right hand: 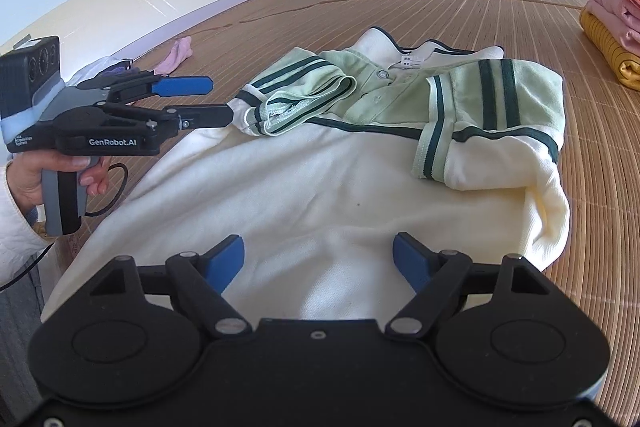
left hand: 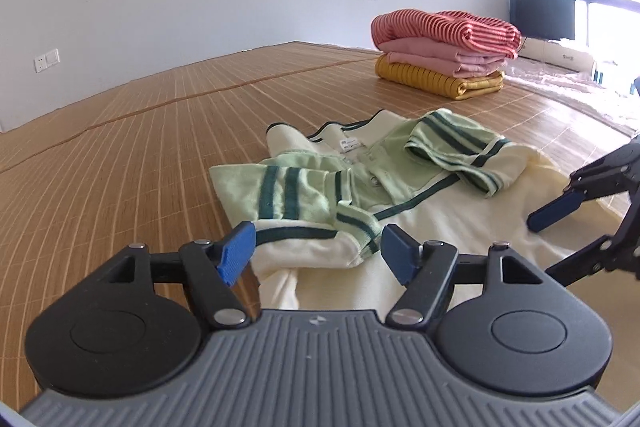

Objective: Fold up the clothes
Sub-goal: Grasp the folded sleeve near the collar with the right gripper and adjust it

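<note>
In the right wrist view, far left: person's hand [right hand: 60, 173] wraps the grey handle of the left hand-held gripper [right hand: 220, 99], held level, fingers pointing right, jaws apart w/ nothing between; lower finger tip touching or just beside the polo shirt's [right hand: 320, 195] folded-in sleeve, can't tell which. Shirt lies face up on a bamboo mat [right hand: 500, 7], both sleeves folded in over the chest. Right hand-held gripper [right hand: 318, 259] hovers over the near hem, jaws wide, empty. Far right: stack of folded clothes [right hand: 612, 15].
</note>
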### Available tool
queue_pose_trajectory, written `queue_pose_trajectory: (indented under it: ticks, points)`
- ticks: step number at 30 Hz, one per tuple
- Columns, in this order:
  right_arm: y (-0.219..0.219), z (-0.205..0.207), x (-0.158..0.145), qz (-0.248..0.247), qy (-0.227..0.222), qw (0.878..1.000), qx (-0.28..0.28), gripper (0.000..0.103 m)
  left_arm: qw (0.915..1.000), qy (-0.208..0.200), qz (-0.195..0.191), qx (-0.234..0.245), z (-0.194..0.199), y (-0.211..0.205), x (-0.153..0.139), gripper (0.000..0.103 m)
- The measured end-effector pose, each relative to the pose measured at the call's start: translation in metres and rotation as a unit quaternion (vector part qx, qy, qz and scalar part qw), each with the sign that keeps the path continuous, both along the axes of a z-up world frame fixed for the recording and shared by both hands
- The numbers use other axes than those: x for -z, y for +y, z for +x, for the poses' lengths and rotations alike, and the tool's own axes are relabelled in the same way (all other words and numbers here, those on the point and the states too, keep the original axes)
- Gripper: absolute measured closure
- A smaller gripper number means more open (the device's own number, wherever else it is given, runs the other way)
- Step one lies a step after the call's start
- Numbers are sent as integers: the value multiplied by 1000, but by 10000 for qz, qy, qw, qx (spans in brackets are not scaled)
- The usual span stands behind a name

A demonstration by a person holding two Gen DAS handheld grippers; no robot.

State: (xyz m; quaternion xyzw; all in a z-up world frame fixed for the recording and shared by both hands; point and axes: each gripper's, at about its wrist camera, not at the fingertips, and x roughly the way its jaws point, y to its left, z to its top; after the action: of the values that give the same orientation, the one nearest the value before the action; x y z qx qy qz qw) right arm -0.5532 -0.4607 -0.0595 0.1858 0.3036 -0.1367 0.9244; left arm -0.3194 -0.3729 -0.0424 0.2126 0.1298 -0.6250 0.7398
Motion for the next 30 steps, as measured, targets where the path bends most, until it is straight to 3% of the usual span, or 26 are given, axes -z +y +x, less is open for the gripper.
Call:
queue_pose_trajectory:
  ticks: [3, 5, 9, 12, 16, 20, 23, 24, 30]
  points:
    - [-10, -6, -10, 517, -183, 9984, 102, 24, 9985, -467, 213, -211, -2, -4, 10, 28]
    - [-21, -16, -25, 1081, -671, 9917, 164, 32, 9962, -739, 415, -192, -3, -7, 14, 28]
    - [-40, -17, -53, 2129, -1681, 9610, 529, 35, 9895, -1335, 554, 44, -15, -14, 22, 27]
    - [-60, 20, -58, 2616, -1583, 9470, 985, 47, 9864, -1552, 549, -22, -18, -21, 25, 24]
    - [-86, 84, -40, 2789, -1146, 9450, 1268, 54, 9886, -1420, 507, -42, -12, -24, 27, 20]
    - [-109, 119, -14, 3008, -1143, 9334, 1588, 63, 9913, -1210, 503, -84, -4, -25, 27, 18]
    - [-114, 131, -8, 2667, -798, 9441, 1765, 65, 9916, -1191, 505, -73, -2, -25, 26, 18]
    - [-114, 132, -8, 2648, -755, 9440, 1820, 72, 9915, -1194, 504, -66, -1, -25, 26, 18]
    - [-115, 136, -12, 2505, -757, 9483, 1796, 71, 9932, -1048, 479, -141, 5, -24, 25, 16]
